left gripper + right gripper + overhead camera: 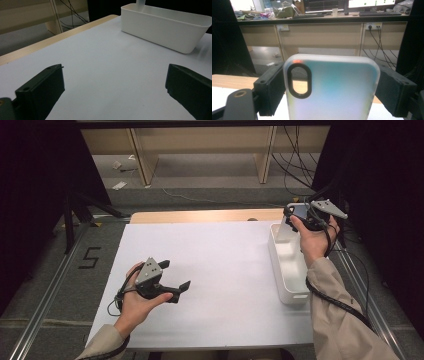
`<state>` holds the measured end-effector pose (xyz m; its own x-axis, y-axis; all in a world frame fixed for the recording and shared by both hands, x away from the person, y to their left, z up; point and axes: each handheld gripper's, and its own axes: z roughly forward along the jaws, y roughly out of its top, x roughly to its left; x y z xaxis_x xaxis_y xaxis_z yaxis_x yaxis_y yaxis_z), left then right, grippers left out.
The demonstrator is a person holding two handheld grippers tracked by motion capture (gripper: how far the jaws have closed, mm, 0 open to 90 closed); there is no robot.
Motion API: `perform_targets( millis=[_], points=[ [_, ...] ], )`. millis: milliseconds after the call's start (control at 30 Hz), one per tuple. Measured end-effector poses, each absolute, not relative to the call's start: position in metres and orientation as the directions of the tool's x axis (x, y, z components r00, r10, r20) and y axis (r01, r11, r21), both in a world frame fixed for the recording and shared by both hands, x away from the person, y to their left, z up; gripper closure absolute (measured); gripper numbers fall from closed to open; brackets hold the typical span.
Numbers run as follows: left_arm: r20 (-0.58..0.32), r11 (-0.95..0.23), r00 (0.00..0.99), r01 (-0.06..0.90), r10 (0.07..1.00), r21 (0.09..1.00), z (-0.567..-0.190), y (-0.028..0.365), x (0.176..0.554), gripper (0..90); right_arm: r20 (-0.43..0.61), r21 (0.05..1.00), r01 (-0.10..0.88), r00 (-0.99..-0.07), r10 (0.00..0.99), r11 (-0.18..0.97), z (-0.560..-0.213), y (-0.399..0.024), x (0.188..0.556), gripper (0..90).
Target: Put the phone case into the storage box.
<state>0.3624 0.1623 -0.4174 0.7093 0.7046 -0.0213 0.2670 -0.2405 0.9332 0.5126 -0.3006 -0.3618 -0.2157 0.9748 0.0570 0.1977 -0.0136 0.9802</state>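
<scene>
The right tongs [329, 92] clamp a frosted phone case [332, 87] upright over the white bin [289, 265] at the counter's right edge; the left tongs [176, 277] rest wide open, empty. Judged next: lift it clear or lower it in.

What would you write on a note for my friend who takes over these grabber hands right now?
Right gripper: shut on the phone case, a frosted one with an oval camera hole, held by its two long edges above the far end of the white bin.
Left gripper: open, holding nothing, over the white table sheet.
Done: the case is gripped and lifted.
Left: I cannot tell whether the case is going into the bin or coming out; probably lower it in or set it on the sheet, then let go.
</scene>
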Motion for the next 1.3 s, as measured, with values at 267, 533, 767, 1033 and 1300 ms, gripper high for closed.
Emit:
perform_targets(
  millis=[267, 533, 767, 1033, 1300],
  points=[
    [-0.021, -0.241, 0.709, 0.268, 0.705, 0.933, -0.417, 0.162, 0.363, 1.4, 0.058, 0.977, 0.211, -0.207, 0.977, -0.013, -0.364, -0.300, 0.517, 18.1],
    [-0.022, -0.240, 0.710, 0.267, 0.704, 0.933, -0.417, 0.162, 0.363, 1.3, 0.063, 0.974, 0.224, -0.201, 0.978, -0.017, -0.368, -0.300, 0.521, 18.1],
    [-0.021, -0.240, 0.710, 0.266, 0.704, 0.934, -0.417, 0.162, 0.362, 1.3, 0.069, 0.970, 0.241, -0.193, 0.979, -0.020, -0.371, -0.302, 0.525, 18.1],
    [-0.023, -0.238, 0.709, 0.267, 0.705, 0.934, -0.417, 0.162, 0.363, 1.3, 0.069, 0.968, 0.249, -0.183, 0.981, -0.021, -0.372, -0.304, 0.529, 18.1],
    [-0.022, -0.239, 0.710, 0.266, 0.704, 0.934, -0.417, 0.162, 0.362, 1.4, 0.075, 0.966, 0.255, -0.181, 0.981, -0.027, -0.375, -0.304, 0.530, 18.1]
  ],
)
